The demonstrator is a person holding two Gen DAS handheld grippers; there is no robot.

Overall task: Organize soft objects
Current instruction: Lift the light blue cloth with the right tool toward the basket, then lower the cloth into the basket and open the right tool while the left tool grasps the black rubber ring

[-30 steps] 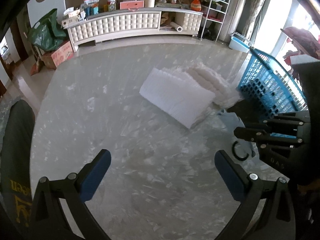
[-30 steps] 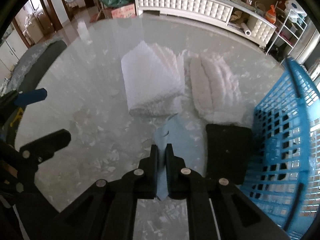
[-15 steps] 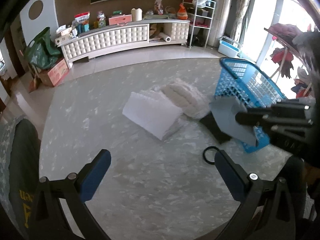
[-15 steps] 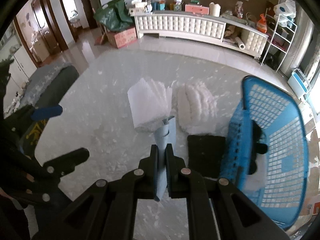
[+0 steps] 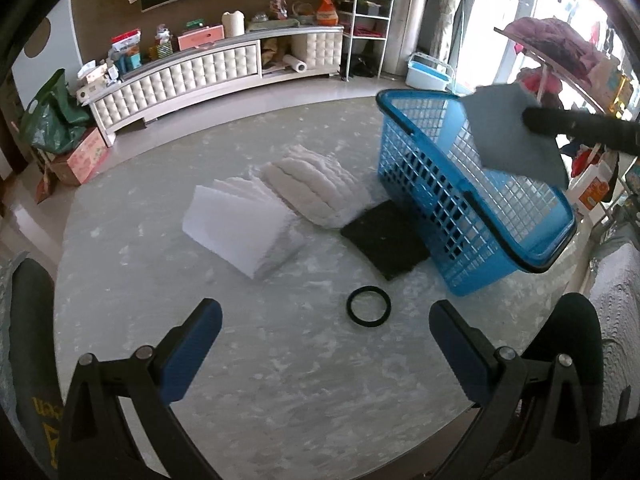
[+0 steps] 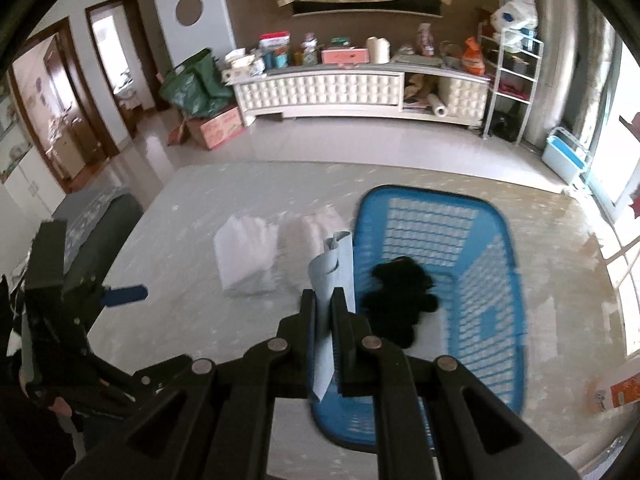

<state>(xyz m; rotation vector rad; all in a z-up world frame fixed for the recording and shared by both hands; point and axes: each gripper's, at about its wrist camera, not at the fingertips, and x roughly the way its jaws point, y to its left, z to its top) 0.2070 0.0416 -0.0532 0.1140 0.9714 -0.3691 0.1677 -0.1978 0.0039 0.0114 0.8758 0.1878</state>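
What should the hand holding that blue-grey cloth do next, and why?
Probably shift a little further over the blue basket, then open. The right gripper is shut on the blue-grey cloth, which hangs above the basket's rim; a dark soft item already lies inside.

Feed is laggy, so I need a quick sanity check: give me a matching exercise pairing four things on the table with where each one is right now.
Things:
1. grey-blue cloth
2. black pad
3. black ring
4. white folded stack

Places:
A. flat on the table beside the blue basket
B. left of the fluffy white cloth
C. pinched in the right gripper
D. alone on bare table ahead of the left gripper

Pairs: 1-C, 2-A, 3-D, 4-B
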